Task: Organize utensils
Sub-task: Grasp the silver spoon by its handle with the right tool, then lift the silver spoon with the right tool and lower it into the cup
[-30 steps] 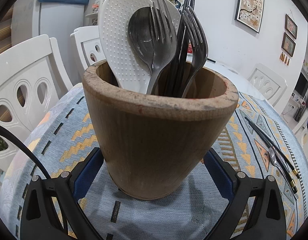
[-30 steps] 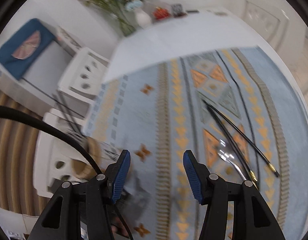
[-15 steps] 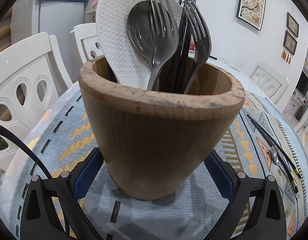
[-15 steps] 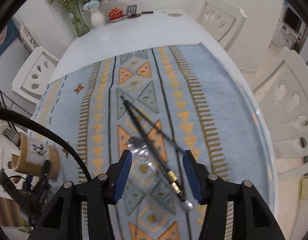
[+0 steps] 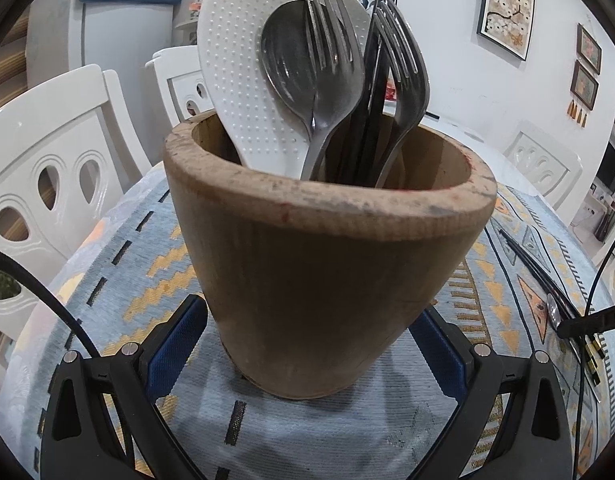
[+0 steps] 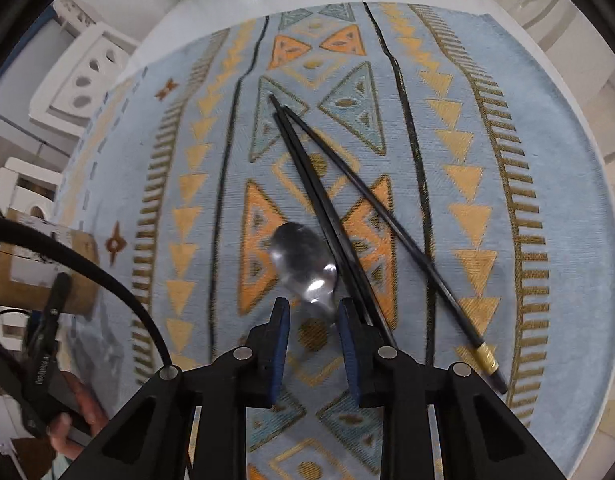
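Right wrist view: pickup of shiny metal spoon (image 6: 305, 266) in hand.
Right gripper (image 6: 313, 314), jaws just narrowing, straddles its neck unpinched; next, close. Left gripper (image 5: 307, 344) clamps brown wooden utensil cup (image 5: 327, 264).

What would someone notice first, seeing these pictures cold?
Probably the big brown wooden utensil cup, filling the left wrist view between the left gripper pads and bristling with a dimpled white rice paddle and grey metal forks. Next, the shiny metal spoon lying beside black chopsticks on the blue patterned tablecloth, just ahead of the right gripper.
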Demonstrator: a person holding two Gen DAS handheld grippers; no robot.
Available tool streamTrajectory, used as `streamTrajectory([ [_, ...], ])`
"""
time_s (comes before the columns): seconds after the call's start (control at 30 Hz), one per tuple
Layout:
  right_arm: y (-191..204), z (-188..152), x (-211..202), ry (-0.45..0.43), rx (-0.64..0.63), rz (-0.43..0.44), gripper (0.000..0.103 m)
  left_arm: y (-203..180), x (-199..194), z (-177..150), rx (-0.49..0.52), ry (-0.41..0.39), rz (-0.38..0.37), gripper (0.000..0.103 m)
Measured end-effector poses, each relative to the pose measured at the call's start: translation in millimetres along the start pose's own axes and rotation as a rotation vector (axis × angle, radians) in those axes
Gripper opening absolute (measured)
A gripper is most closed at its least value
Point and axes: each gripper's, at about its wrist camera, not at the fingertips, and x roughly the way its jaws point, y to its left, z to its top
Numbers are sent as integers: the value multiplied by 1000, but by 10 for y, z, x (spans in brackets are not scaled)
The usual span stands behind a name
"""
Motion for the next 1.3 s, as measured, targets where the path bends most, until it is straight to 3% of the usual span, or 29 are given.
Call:
streamTrajectory([
  [0.1, 71, 13, 32, 17, -73, -27, 25, 5, 6, 6, -1, 1, 3, 100],
  [0.17, 169, 6, 82, 27, -149, -47, 33, 10, 8, 8, -1, 2, 6, 100],
  [0.3, 302, -39, 94, 22, -234, -115, 32, 10, 9, 9, -2, 2, 6, 100],
  [0.47, 203, -72, 60, 102, -74, -78, 11, 7, 23, 22, -4, 4, 6, 100],
  [0.67, -10, -311, 83, 243, 267, 108, 11, 32, 24, 12, -6, 4, -3, 100],
  [0.73, -95, -416, 55, 242, 341, 133, 11, 40, 21, 6, -7, 5, -6, 100],
  [0.97, 168, -382, -22, 225, 168, 109, 19, 44, 11, -5, -5, 8, -20, 100],
  [1.03, 275, -319, -64, 174, 73, 57, 28, 33, 10, -4, -4, 8, -24, 100],
  [1.1, 354, -260, -40, 149, -17, 10, 53, 28, 12, -3, -3, 10, -28, 100],
  [1.3, 629, -225, 189, 133, -202, -102, 48, 53, -5, -13, -8, 8, -38, 100],
])
